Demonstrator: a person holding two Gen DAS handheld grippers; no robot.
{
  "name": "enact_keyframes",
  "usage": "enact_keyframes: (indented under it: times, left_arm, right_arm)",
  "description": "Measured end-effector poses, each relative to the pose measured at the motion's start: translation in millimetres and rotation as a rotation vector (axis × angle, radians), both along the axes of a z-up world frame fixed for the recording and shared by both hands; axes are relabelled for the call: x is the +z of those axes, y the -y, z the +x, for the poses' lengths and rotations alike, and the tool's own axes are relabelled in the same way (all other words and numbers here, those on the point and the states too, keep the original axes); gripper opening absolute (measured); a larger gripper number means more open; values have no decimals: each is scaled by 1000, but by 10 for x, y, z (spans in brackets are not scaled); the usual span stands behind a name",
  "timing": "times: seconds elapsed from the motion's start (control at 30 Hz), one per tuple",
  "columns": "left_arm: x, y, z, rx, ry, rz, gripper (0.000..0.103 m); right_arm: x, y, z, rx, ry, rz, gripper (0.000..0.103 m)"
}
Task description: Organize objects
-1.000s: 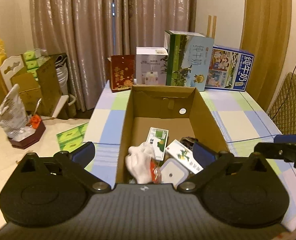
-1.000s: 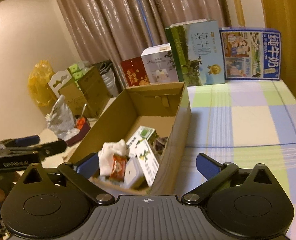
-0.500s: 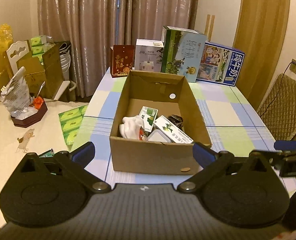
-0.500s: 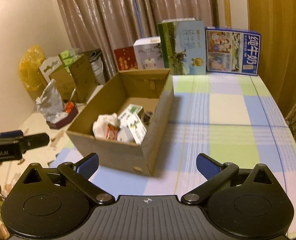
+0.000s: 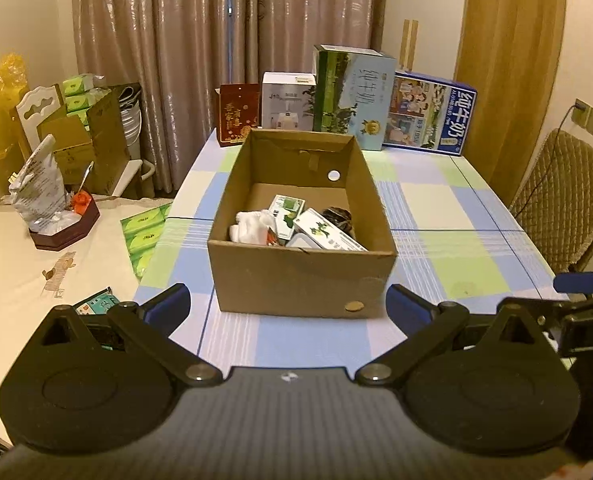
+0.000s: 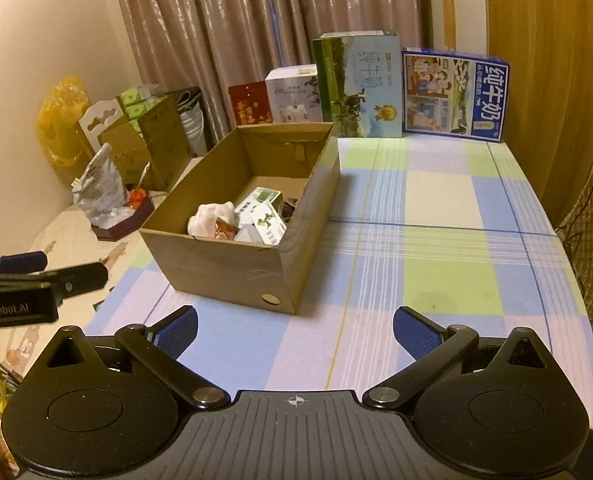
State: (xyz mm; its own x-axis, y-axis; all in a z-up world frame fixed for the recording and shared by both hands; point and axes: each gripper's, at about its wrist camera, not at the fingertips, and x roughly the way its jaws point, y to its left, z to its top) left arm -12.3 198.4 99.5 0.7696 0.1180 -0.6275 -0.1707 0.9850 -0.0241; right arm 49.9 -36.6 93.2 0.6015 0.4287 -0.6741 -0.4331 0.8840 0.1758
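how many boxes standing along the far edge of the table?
4, left to right: dark red box, white box, tall green milk carton box, blue milk box. All behind the open cardboard box, which may hide something low.

A checked tablecloth covers the table, bearing a cardboard box and four cartons behind.

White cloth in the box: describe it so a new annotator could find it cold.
Start at the open cardboard box on the checked tablecloth. Look at the items piled against its near wall; the white cloth is at the pile's left end. It is the only soft, crumpled item, while its neighbours are flat printed cartons.
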Motion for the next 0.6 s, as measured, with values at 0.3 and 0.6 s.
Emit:
enact_keyframes:
  times: [0.3, 0.6]
  left_arm:
    - [-25, 106, -186, -5, -7, -7, 102]
    - [-53, 87, -257, 5, -6, -7, 102]
  right_arm:
    - [10, 17, -168, -14, 5, -17, 101]
    - [-44, -2, -215, -37, -1, -50, 101]
